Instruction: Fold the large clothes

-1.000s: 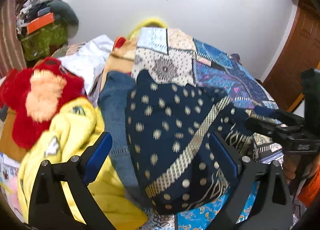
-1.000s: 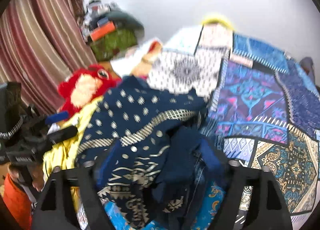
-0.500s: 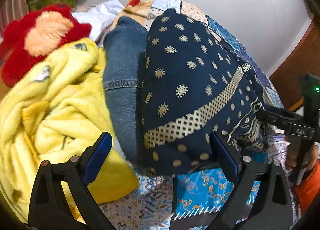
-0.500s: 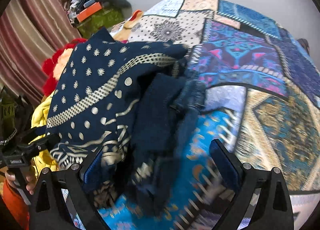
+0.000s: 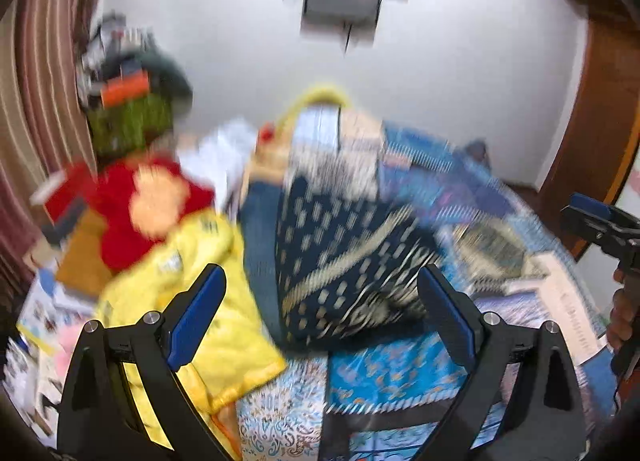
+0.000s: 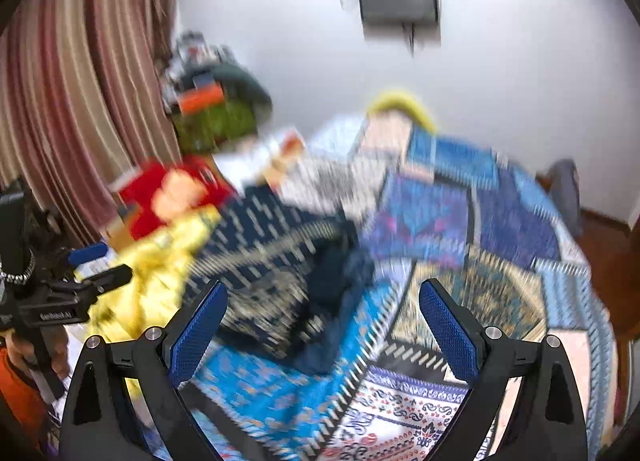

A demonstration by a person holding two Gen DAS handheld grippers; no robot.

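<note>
Jaws of both the left gripper (image 5: pixel 322 315) and right gripper (image 6: pixel 323 317) spread wide, empty, above navy garment (image 5: pixel 340 257).

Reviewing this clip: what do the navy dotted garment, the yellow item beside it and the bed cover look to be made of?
Navy dotted garment: thin woven printed cloth, probably cotton, matte; it slumps in soft folds. Yellow item: thicker and plush, fleece-like, though blur leaves that open. Bed cover: flat printed patchwork fabric, matte, likely cotton. Both claws are open and hold nothing.
</note>
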